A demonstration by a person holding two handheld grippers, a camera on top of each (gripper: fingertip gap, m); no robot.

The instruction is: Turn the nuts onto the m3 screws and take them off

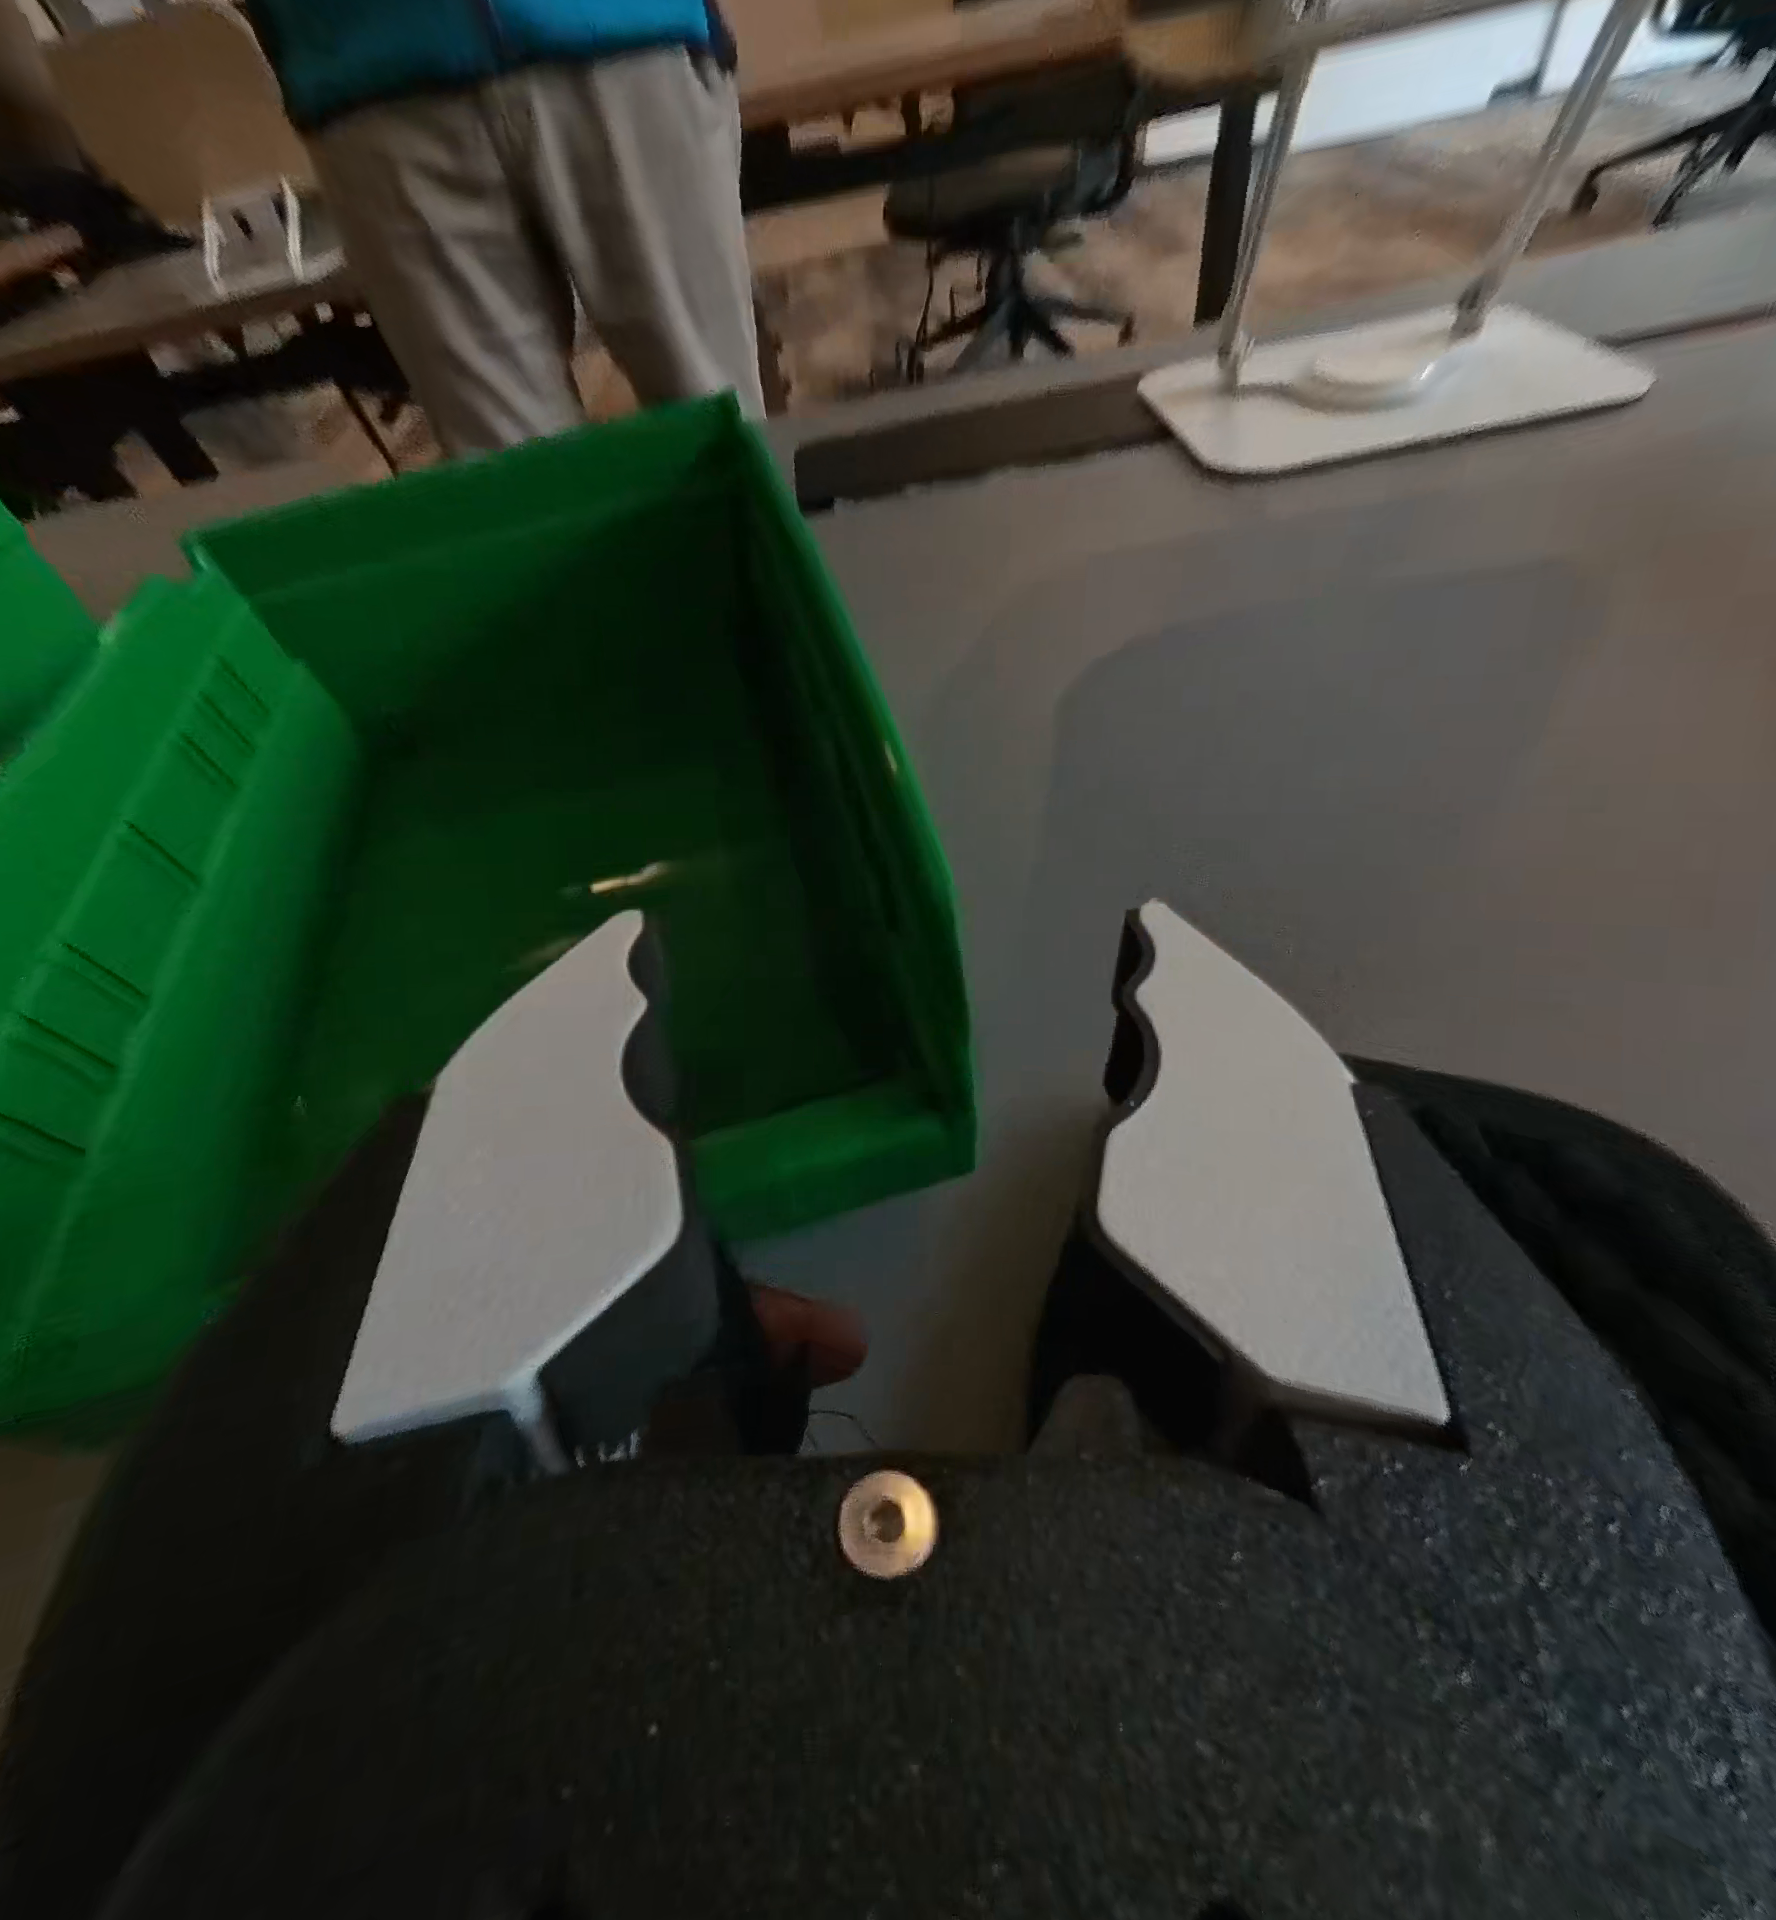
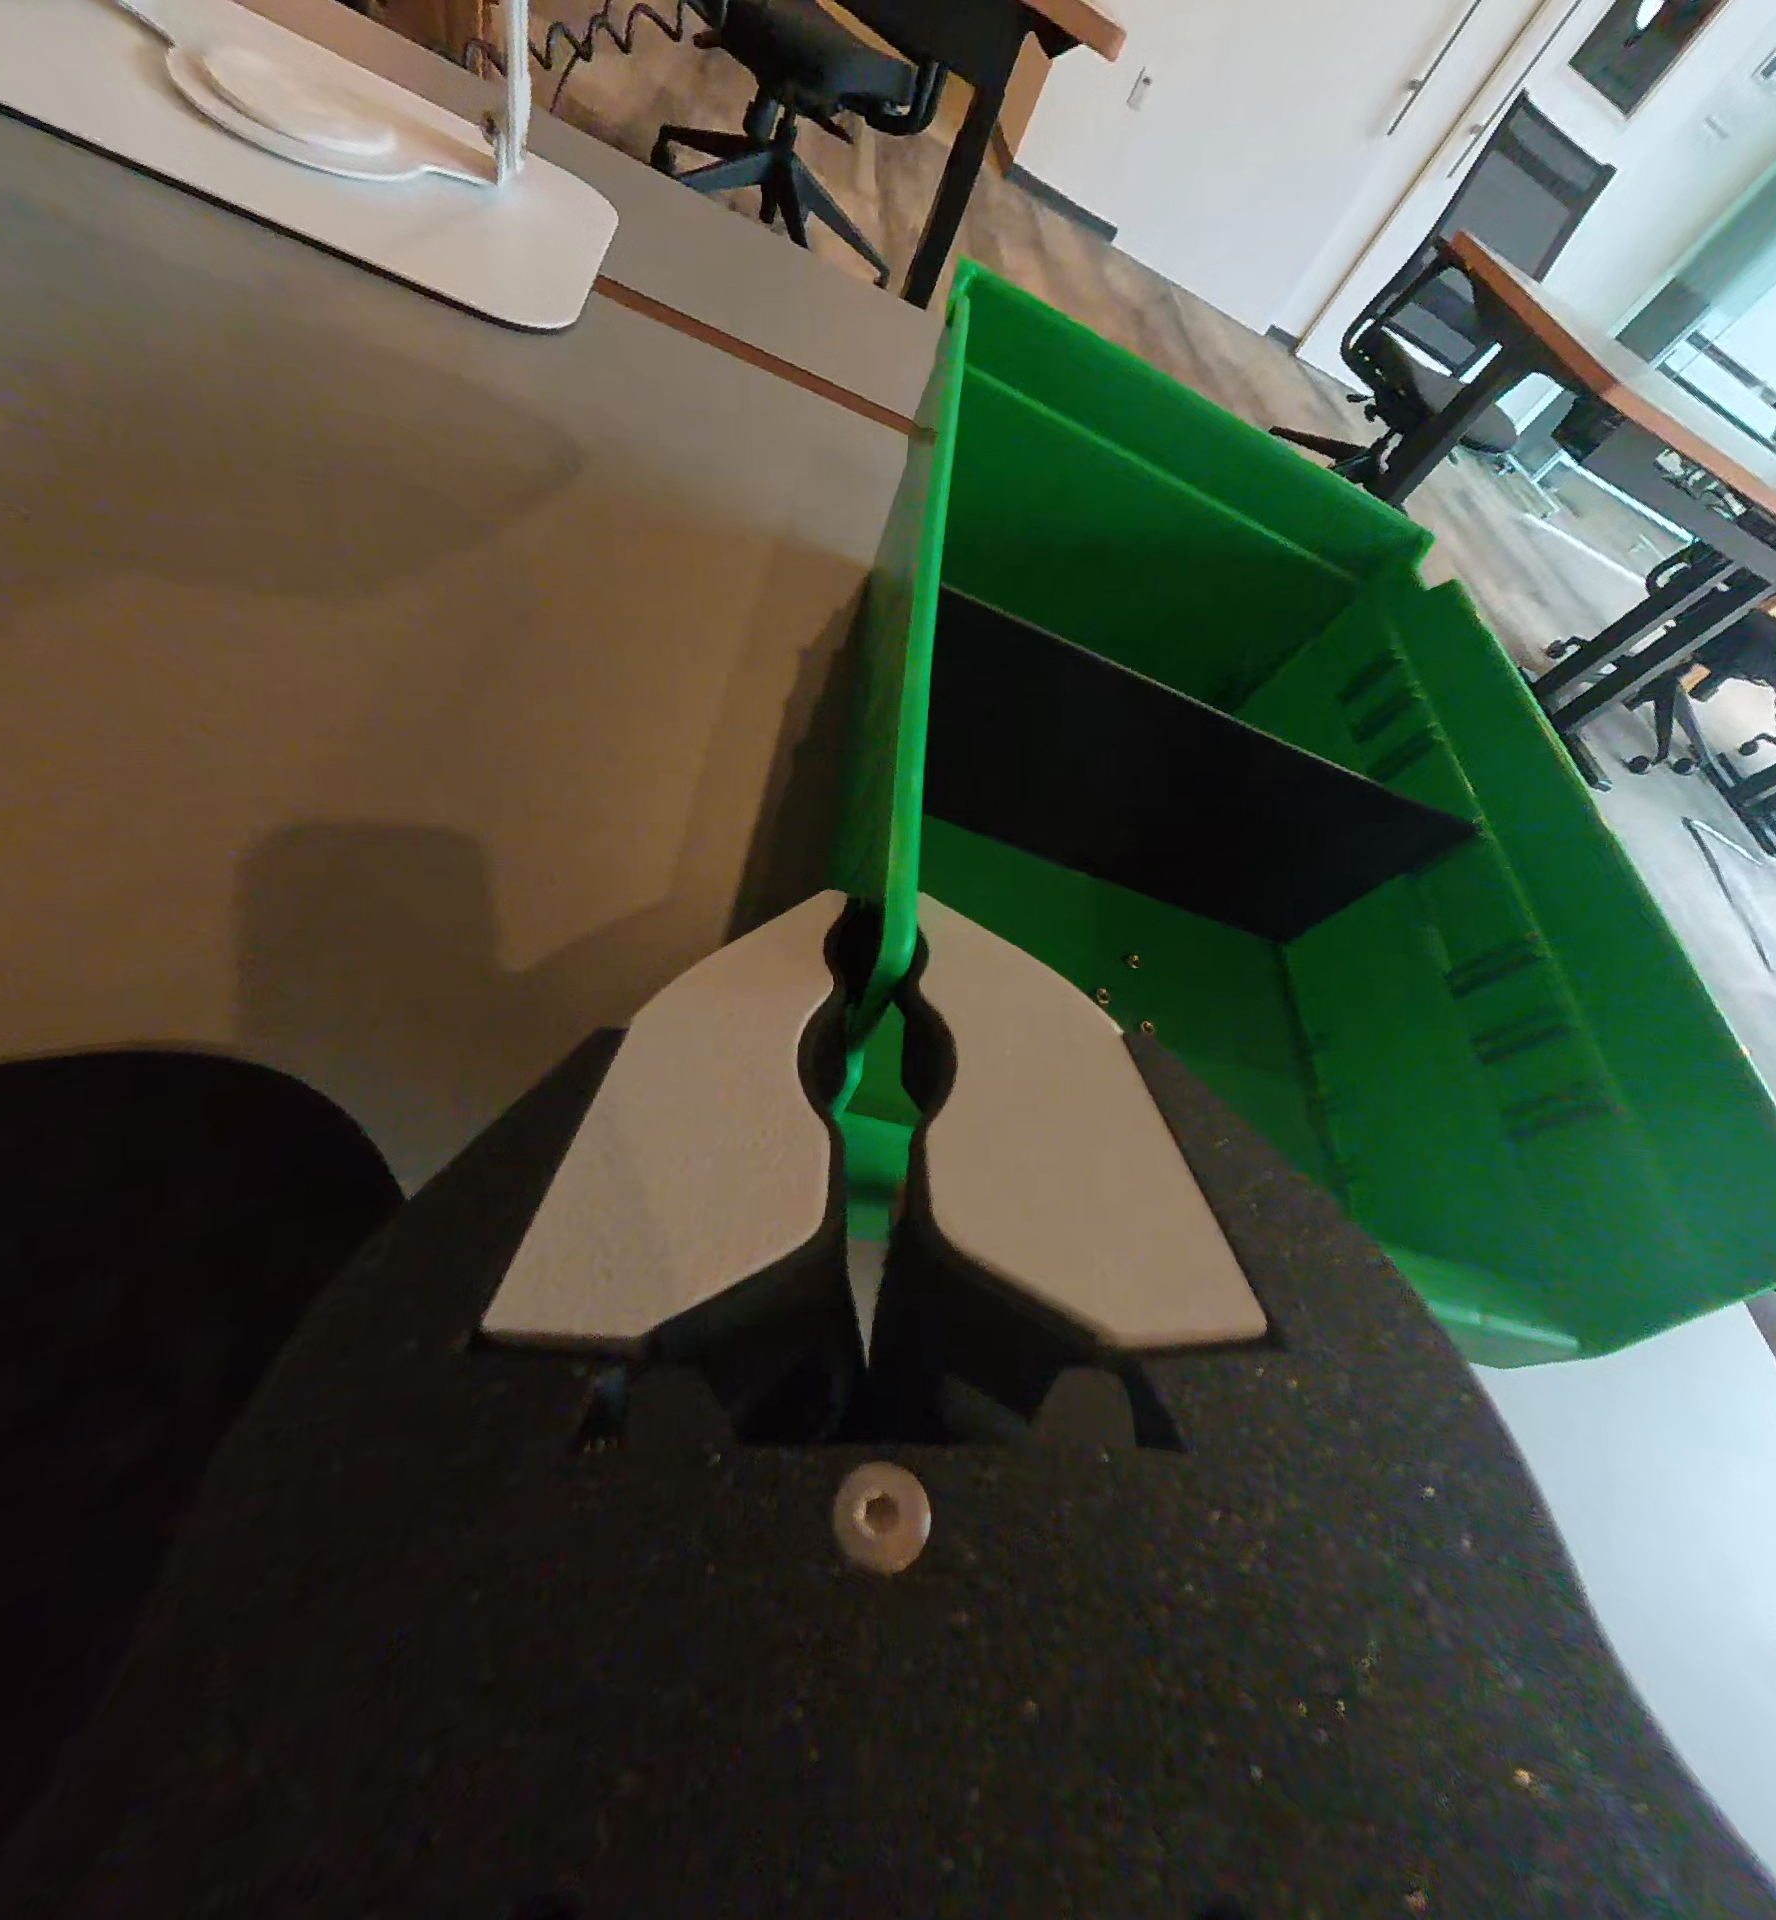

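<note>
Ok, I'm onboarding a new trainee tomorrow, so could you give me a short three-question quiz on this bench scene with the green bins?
1. True or false: the right gripper is shut on the side wall of a green bin.
2. Multiple choice: in the right wrist view, what splits that bin into compartments? A) a black divider B) a white card C) nothing
3. Short answer: how do the fingers of the left gripper stand, and is anything held between them?

Key: 1 true. 2 A. 3 spread wide apart with nothing held; one finger is over the other green bin, the other outside it over the grey table.
</note>
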